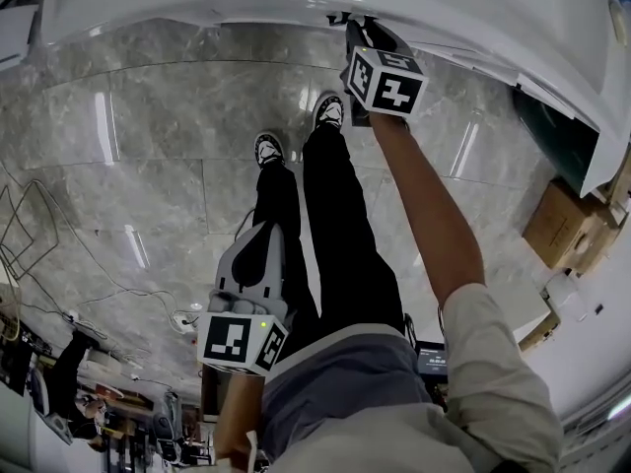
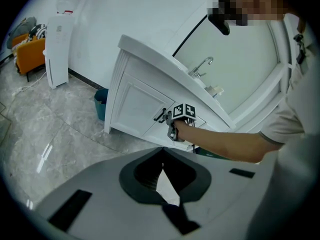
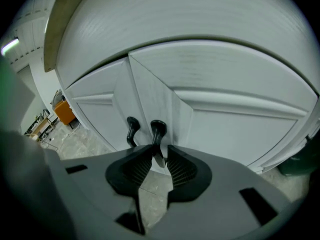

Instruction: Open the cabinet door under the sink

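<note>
Above grey marble floor (image 1: 148, 166), right tongs (image 3: 159, 156) clasp the white cabinet door handle (image 3: 157, 131).

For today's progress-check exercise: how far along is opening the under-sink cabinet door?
Done: the right gripper is at the cabinet door. In hand: its jaws clamp the right-hand black handle. To do: the pull; the door still looks shut. Left gripper: idle, shut.

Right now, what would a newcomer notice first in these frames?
The right gripper is clamped on the right-hand black door handle of the white vanity cabinet. The left gripper hangs shut and empty beside the person's legs, above the grey marble floor.
</note>
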The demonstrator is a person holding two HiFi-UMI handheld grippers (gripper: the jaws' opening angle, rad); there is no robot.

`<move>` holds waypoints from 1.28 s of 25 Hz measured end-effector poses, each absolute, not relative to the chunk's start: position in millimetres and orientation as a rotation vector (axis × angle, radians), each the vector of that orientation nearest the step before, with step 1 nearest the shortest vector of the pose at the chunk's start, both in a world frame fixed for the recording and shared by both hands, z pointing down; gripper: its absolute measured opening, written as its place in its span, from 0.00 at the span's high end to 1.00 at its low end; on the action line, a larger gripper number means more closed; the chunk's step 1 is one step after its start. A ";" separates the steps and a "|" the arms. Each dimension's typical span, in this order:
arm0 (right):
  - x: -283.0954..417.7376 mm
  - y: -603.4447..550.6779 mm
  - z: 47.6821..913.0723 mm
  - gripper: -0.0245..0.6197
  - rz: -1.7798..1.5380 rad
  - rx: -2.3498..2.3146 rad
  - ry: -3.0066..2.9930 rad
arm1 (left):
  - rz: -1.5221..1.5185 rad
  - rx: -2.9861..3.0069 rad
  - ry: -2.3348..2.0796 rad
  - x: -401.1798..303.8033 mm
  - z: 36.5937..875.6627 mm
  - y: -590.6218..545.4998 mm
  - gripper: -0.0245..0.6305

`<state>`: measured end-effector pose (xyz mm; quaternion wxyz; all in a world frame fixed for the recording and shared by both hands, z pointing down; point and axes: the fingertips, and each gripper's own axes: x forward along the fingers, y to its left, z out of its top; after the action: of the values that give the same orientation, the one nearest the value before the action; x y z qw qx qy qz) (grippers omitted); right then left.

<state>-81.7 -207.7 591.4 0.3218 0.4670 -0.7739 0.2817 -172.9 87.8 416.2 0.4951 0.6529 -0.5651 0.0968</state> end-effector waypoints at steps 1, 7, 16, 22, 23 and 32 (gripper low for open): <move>-81.8 -209.8 591.2 0.83 0.735 1.238 -2.027 | 0.235 1.589 -1.369 -175.0 416.3 87.2 0.96; -79.7 -211.3 592.2 0.83 0.681 1.277 -1.986 | 0.235 1.624 -1.355 -185.9 421.1 84.3 0.96; -82.2 -208.7 591.2 0.87 0.629 1.383 -1.972 | 0.227 1.657 -1.313 -185.7 432.5 89.4 0.96; -79.6 -208.3 589.9 0.87 0.606 1.392 -1.983 | 0.218 1.646 -1.311 -177.5 434.1 95.2 0.96; -78.4 -207.0 589.6 0.87 0.595 1.390 -1.983 | 0.219 1.646 -1.308 -177.0 434.2 96.5 0.96; -75.7 -195.6 589.6 0.87 0.595 1.360 -2.000 | 0.229 1.650 -1.297 -168.0 436.5 106.2 0.96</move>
<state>-75.7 -195.6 589.6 0.3197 0.5173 -0.7609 0.2263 -168.0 106.2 436.5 0.4928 0.6800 -0.5346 0.0945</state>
